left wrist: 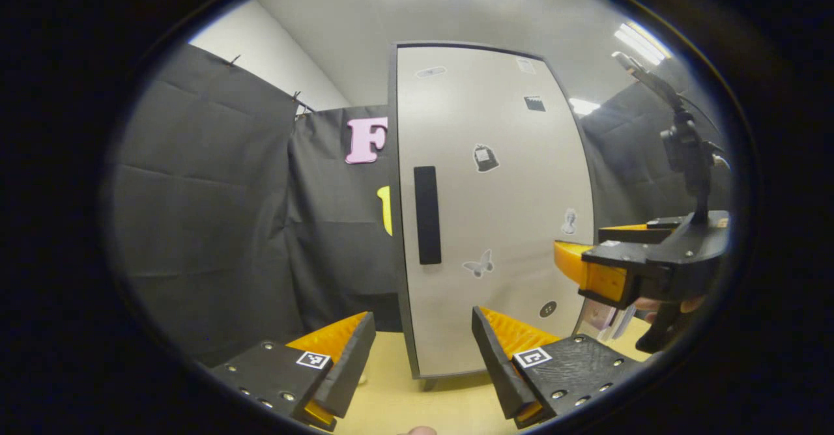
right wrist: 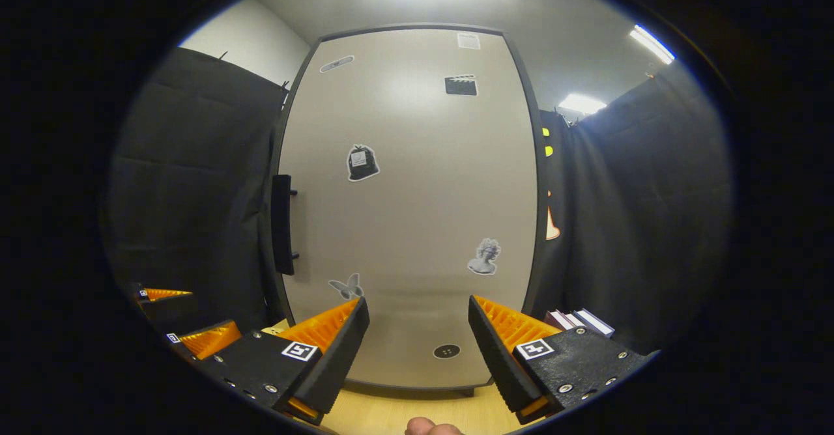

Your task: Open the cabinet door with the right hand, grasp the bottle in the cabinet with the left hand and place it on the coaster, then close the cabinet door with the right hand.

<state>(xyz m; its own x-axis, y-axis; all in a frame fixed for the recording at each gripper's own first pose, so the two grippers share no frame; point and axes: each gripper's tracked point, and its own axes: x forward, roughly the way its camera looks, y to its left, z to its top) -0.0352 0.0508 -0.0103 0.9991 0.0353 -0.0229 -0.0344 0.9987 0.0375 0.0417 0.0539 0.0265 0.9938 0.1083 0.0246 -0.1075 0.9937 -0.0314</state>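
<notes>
Your right gripper [right wrist: 417, 347] is hanging released before the closed cabinet door [right wrist: 417, 181]; steer it onto the handle [right wrist: 281, 224] squarely; left gripper [left wrist: 423, 357] is waiting released.

The cabinet [right wrist: 410, 213] stands on the table [right wrist: 384, 415], its door [left wrist: 495, 213] shut, the handle [left wrist: 427, 215] along the door's left edge. Books [right wrist: 580, 321] lie on the table just right of the cabinet. The booth's cloth wall [left wrist: 215, 213] hangs behind and to both sides.
</notes>
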